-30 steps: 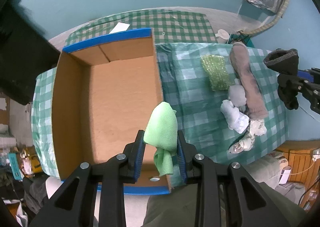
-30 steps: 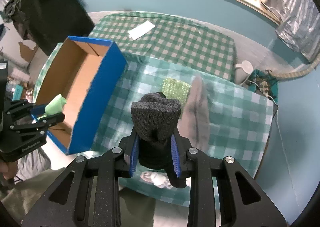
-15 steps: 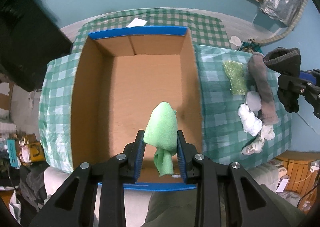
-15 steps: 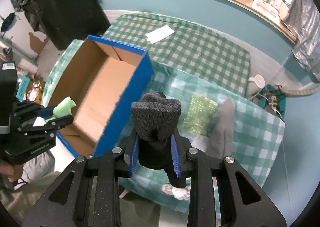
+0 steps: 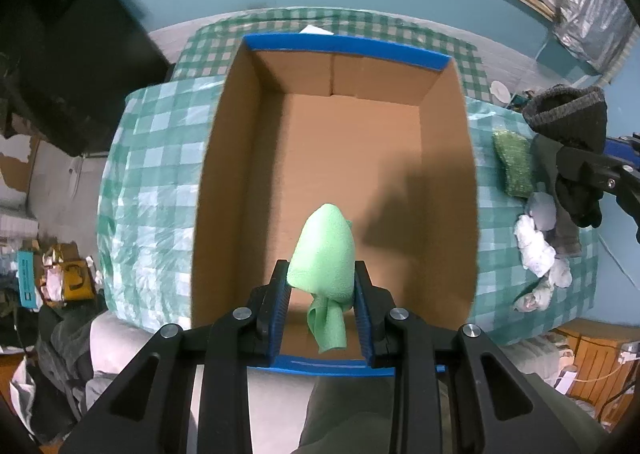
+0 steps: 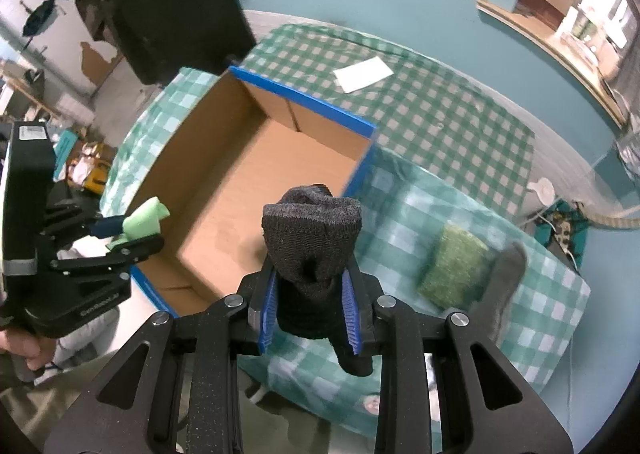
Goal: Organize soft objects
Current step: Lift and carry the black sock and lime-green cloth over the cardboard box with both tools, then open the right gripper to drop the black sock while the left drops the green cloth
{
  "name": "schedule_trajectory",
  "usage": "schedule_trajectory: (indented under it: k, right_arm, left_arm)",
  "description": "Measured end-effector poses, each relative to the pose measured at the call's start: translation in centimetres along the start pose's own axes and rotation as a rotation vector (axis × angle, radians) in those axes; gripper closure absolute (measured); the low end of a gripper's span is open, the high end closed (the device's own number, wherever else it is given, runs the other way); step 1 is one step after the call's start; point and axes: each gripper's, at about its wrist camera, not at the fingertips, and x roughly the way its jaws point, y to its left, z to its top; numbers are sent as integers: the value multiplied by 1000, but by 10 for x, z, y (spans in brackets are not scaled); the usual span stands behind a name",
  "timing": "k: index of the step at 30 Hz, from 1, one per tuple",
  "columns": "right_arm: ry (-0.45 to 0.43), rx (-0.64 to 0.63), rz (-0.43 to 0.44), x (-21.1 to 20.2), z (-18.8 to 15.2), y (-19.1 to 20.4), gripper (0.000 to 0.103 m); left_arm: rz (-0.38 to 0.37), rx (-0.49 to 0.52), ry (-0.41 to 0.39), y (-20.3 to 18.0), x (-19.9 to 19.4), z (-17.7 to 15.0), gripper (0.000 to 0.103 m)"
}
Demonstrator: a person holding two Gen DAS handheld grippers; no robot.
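left tool (image 5: 322,286): clamped on a light green cloth (image 5: 325,254), bunched between the blue pads, a loose tail hanging below; held above the near end of the cardboard box (image 5: 224,157), pointing down into it.

right tool (image 6: 312,294): clamped on a dark grey sock (image 6: 314,242), cuff end up, toe hanging below the pads; held above the box's right wall and the checked cloth beside it.

cardboard box: open top, brown inside, blue outside; nothing lies on its floor. it stands on the counter (image 5: 148,157), which is covered in green-and-white check.

on the counter right of the box: a green glittery pad (image 6: 454,266); a long grey-brown sock (image 6: 506,286) just beside it; a cluster of white balled socks (image 5: 534,246) nearer the front edge.

behind the box: white paper (image 6: 362,73) on a darker checked surface.
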Motion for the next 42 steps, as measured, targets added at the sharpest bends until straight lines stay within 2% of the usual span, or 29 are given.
schedule_trajectory:
  k: [15, 27, 29, 30, 31, 34, 42]
  right_arm:
    - [64, -60, 46, 43, 25, 48, 76]
    - [91, -60, 42, 59, 32, 61, 74]
    - [92, -64, 41, 59, 33, 62, 73]
    - [92, -63, 42, 59, 33, 62, 68]
    - [88, -63, 40, 59, 33, 62, 63]
    - [70, -69, 20, 55, 35, 65, 53]
    - [40, -70, -5, 38, 35, 65, 42]
  left_arm:
    - [9, -12, 53, 28, 27, 2, 73]
    - [26, -18, 71, 38, 36, 6, 71]
    - [30, -20, 72, 40, 36, 5, 60]
    - [32, -22, 69, 40, 35, 5, 50]
    - [36, -26, 61, 41, 34, 5, 44]
    - [34, -34, 47, 42, 31, 3, 39]
    - [31, -46, 27, 43, 16, 2, 36]
